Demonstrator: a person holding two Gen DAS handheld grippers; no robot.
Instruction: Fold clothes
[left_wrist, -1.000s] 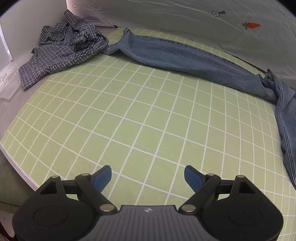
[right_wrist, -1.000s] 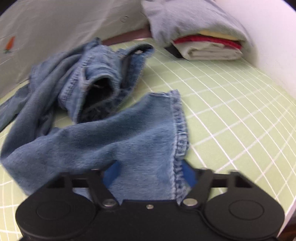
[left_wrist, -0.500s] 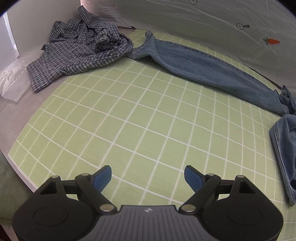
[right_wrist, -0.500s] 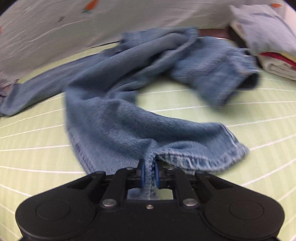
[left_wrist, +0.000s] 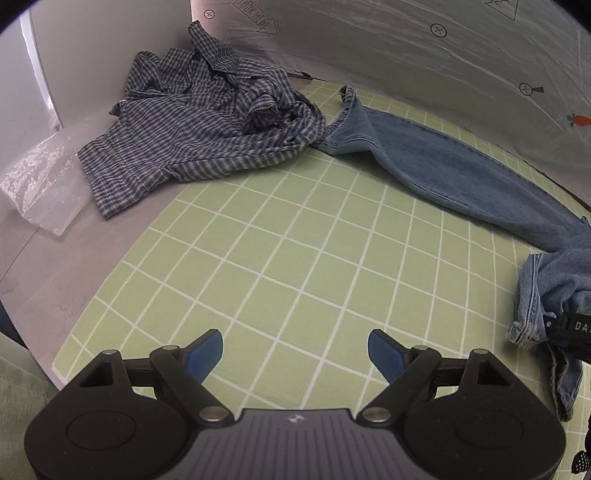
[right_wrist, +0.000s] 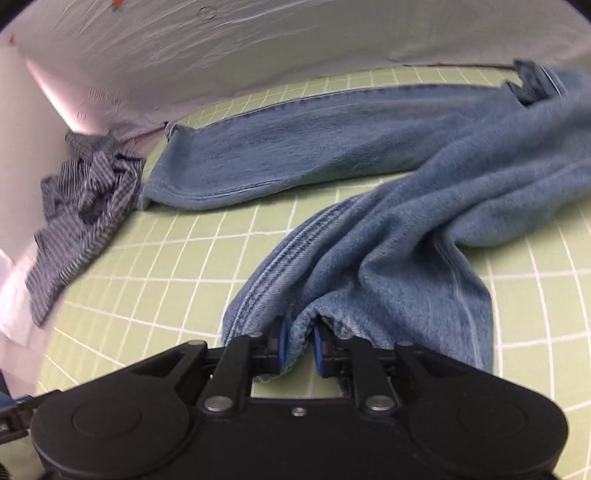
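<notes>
Dragging one leg hem of the jeans (right_wrist: 369, 229) leftward, the right gripper (right_wrist: 298, 349) is now clamped on bunched denim; a second ago its fingers were spread around the hem. Other leg lies flat across upper frame, toward the shirt (right_wrist: 85, 199) at left. Left gripper (left_wrist: 295, 349) hovers spread over bare mat (left_wrist: 280, 258). Legs likely being brought together.

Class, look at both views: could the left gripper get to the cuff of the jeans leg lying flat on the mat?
Probably yes: the left gripper is open and empty, with only bare green mat between it and the cuff.
</notes>
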